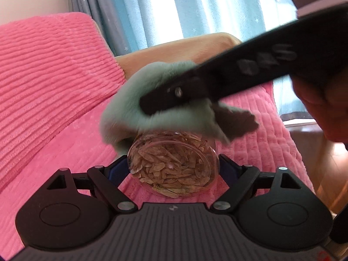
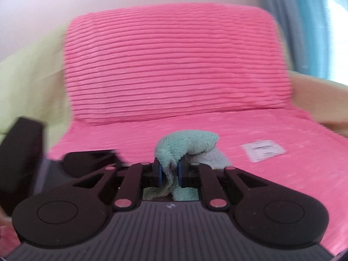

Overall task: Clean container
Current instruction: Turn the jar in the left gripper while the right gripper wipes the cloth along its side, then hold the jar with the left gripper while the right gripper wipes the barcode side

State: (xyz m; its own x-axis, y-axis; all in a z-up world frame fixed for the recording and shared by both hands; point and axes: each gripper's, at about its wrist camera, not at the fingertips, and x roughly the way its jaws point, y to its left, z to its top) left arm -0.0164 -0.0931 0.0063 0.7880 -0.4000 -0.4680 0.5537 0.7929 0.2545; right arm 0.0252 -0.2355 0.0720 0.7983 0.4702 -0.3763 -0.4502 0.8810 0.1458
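A clear round container (image 1: pixel 173 167) filled with pale dried flakes sits between the blue pads of my left gripper (image 1: pixel 174 169), which is shut on its sides. A mint-green fluffy cloth (image 1: pixel 139 113) presses against the container's far end. My right gripper (image 2: pixel 169 171) is shut on that cloth (image 2: pixel 184 145), a fold of it pinched between the blue pads. In the left wrist view the right gripper's black finger (image 1: pixel 195 87) reaches in from the upper right across the cloth. The container is hidden in the right wrist view.
A pink ribbed cushion (image 2: pixel 174 65) and a pink seat cover (image 2: pixel 282 184) lie under and behind everything. A white label (image 2: pixel 262 150) lies on the seat at right. Blue curtains (image 1: pixel 195 10) hang behind. A hand (image 1: pixel 322 113) shows at right.
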